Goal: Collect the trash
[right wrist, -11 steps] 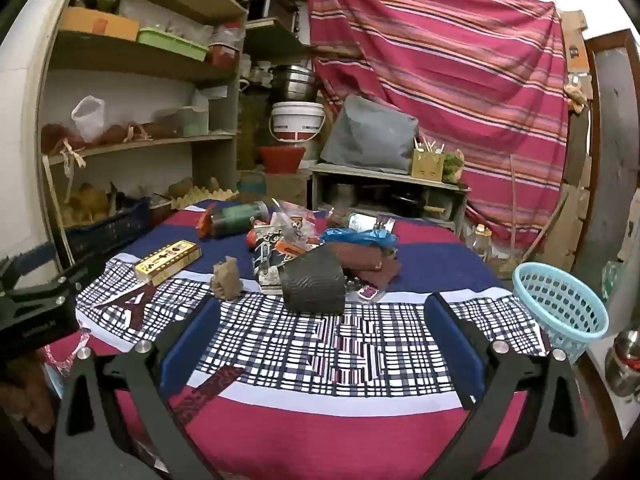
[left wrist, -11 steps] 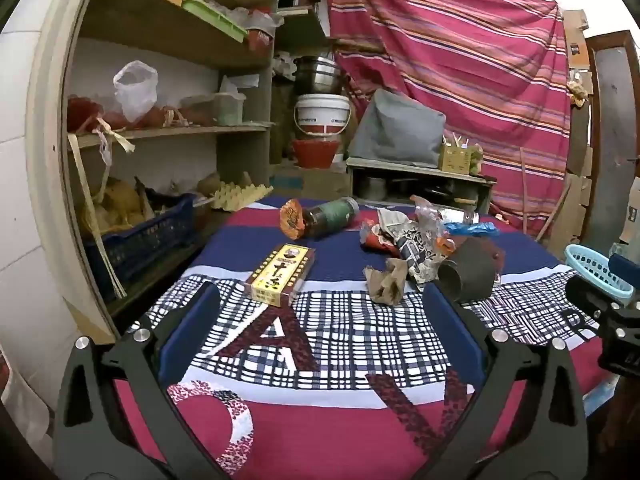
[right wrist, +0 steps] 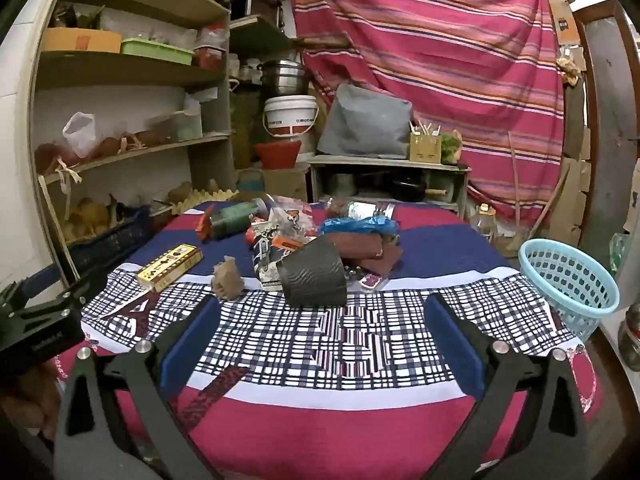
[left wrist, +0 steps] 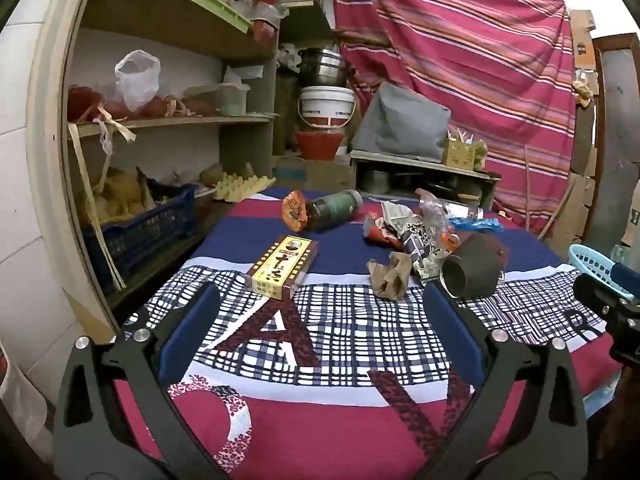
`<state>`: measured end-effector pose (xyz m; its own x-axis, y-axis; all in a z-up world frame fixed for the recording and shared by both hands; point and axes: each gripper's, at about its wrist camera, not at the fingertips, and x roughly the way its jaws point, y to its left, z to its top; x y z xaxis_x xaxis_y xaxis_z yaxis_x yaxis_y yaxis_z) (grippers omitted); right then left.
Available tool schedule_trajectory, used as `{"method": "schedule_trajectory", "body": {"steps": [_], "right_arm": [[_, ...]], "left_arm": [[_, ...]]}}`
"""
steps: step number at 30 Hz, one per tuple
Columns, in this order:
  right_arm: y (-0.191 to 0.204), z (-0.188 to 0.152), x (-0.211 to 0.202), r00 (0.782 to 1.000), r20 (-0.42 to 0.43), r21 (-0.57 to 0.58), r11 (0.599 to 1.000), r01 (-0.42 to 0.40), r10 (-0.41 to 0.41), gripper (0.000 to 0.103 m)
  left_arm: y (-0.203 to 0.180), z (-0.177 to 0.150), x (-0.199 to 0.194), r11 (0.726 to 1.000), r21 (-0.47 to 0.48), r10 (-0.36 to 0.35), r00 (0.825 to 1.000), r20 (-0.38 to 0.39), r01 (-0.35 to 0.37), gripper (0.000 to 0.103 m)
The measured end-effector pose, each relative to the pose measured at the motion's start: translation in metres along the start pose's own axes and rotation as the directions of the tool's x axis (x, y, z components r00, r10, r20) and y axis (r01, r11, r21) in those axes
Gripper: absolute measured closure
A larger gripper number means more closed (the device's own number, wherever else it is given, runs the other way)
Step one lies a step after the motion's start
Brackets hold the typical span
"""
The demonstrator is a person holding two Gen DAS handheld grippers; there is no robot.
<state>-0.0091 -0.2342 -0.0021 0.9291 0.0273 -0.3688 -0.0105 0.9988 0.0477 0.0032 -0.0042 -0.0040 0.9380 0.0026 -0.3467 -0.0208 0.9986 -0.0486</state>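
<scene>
Since both the left gripper (left wrist: 320, 320) and right gripper (right wrist: 320, 320) hang spread and empty short of the cloth-covered bench (right wrist: 360, 412), trash, e.g. dark ribbed paper cup (right wrist: 314, 276) and crumpled brown paper scrap (right wrist: 227, 279), lies mid-bench, w/ light-blue plastic basket (right wrist: 568, 280) off its right edge, prob. as the bin.

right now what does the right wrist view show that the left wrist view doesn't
Only the right wrist view shows the whole light blue basket beside the table's right edge, the maroon cloth behind the dark cup, and a bottle on the floor beyond. Only the left wrist view shows the cup's open mouth. Both show the yellow box, the crumpled brown paper, the lying jar and open hand-held grippers.
</scene>
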Motion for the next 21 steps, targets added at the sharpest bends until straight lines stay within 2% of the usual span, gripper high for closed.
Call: {"method": "schedule_trajectory", "body": {"steps": [21], "right_arm": [[-0.002,-0.001,0.003,1.0,-0.005,-0.003,1.0,0.008,-0.008,0.004]], "left_arm": [[0.004,0.001,0.007,1.0,0.002,0.003,1.0,-0.022,-0.003,0.005]]}}
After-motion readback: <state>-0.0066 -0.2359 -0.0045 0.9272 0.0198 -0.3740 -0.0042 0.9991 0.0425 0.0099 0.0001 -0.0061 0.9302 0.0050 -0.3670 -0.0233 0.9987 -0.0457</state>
